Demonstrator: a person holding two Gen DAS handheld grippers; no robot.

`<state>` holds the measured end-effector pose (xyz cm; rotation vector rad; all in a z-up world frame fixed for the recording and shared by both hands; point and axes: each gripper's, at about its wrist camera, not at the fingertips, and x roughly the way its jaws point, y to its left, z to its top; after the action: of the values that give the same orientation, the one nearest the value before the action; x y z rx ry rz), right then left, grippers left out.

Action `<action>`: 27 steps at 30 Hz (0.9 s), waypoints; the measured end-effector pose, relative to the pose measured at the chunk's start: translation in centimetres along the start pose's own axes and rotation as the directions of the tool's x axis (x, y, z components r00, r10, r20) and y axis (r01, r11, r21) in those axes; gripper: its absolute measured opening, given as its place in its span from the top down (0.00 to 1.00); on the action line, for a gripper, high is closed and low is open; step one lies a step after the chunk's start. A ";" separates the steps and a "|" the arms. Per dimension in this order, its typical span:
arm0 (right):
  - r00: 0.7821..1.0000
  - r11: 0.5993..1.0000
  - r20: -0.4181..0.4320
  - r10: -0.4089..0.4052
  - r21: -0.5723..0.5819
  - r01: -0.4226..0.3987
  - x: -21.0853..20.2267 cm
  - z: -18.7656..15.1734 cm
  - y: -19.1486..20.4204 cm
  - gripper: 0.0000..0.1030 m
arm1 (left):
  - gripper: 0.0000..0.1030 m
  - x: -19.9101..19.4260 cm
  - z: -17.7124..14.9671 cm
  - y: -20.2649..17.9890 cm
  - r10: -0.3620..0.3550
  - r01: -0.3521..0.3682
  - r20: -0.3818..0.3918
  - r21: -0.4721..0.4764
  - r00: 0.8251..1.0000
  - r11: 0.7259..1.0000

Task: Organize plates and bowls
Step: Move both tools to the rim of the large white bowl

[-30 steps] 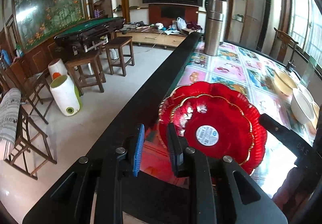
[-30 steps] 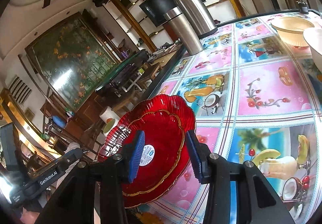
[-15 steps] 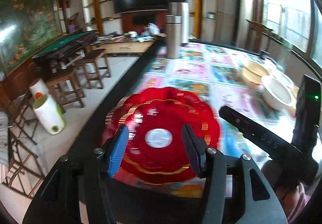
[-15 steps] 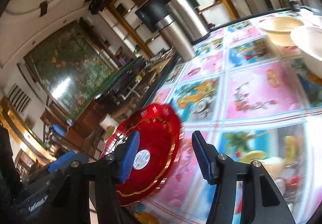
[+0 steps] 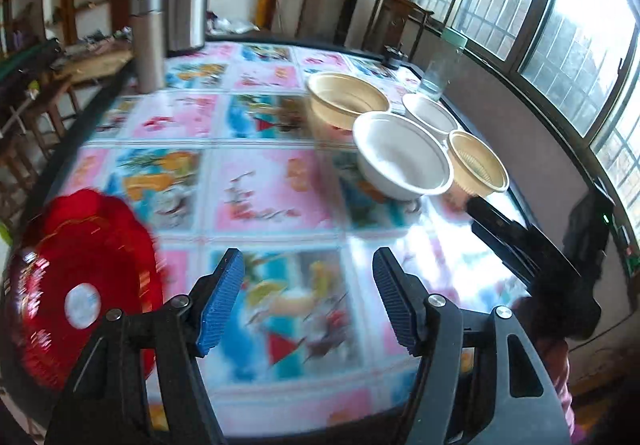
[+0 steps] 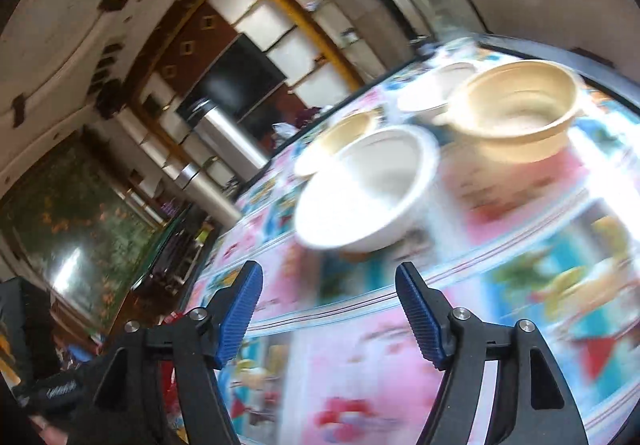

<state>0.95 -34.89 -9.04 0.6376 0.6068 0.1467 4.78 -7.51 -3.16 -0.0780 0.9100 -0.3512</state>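
Stacked red scalloped plates (image 5: 80,293) lie at the table's near left corner, left of my left gripper (image 5: 306,303), which is open and empty above the tablecloth. A large white bowl (image 5: 402,157) stands mid-right among a big beige bowl (image 5: 346,99), a small white bowl (image 5: 430,113) and a small beige bowl (image 5: 478,161). My right gripper (image 6: 328,311) is open and empty, pointing at the white bowl (image 6: 366,189), with a beige bowl (image 6: 516,111) to its right and another beige bowl (image 6: 340,137) behind. The other gripper's black body (image 5: 520,241) shows at right.
A flowered tablecloth (image 5: 260,185) covers the table. Two steel flasks (image 5: 148,41) stand at the far left corner, a glass jar (image 5: 444,61) at the far right. Windows line the right side. Wooden stools (image 5: 36,113) stand left of the table.
Both grippers swung right, away from the red plates, and opened wider. The bowls have come into the middle of both views; the plates stay on the table at left.
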 end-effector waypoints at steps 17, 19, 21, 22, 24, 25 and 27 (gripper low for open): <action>0.970 0.959 -0.237 -0.050 0.262 0.113 6.7 10.1 -4.6 0.20 | 0.33 13.4 9.9 -2.4 -0.114 0.067 -0.180 -0.250 0.977 0.966; 0.970 0.952 -0.239 -0.043 0.284 0.113 7.0 10.0 -5.3 0.20 | 0.33 14.6 9.8 -2.7 -0.134 0.084 -0.189 -0.250 0.973 0.965; 0.965 0.948 -0.262 -0.017 0.303 0.098 8.0 10.3 -5.8 0.20 | 0.33 15.2 10.0 -2.8 -0.148 0.094 -0.194 -0.263 0.970 0.960; 0.964 0.948 -0.266 -0.022 0.300 0.104 8.6 10.6 -5.8 0.20 | 0.33 15.5 10.0 -2.8 -0.166 0.110 -0.190 -0.277 0.968 0.955; 0.968 0.952 -0.246 -0.044 0.285 0.115 9.3 11.0 -5.7 0.20 | 0.33 15.7 10.2 -2.6 -0.180 0.123 -0.177 -0.292 0.968 0.949; 0.970 0.953 -0.238 -0.054 0.277 0.121 9.5 11.0 -5.9 0.20 | 0.33 15.6 10.1 -2.5 -0.186 0.131 -0.166 -0.296 0.968 0.946; 0.972 0.958 -0.229 -0.047 0.265 0.109 9.9 10.8 -6.0 0.21 | 0.33 15.6 10.2 -2.3 -0.212 0.159 -0.155 -0.299 0.965 0.941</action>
<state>14.96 -42.24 -10.56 0.8735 0.8761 0.0585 20.88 -15.67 -8.23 -0.4052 1.1380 -0.4066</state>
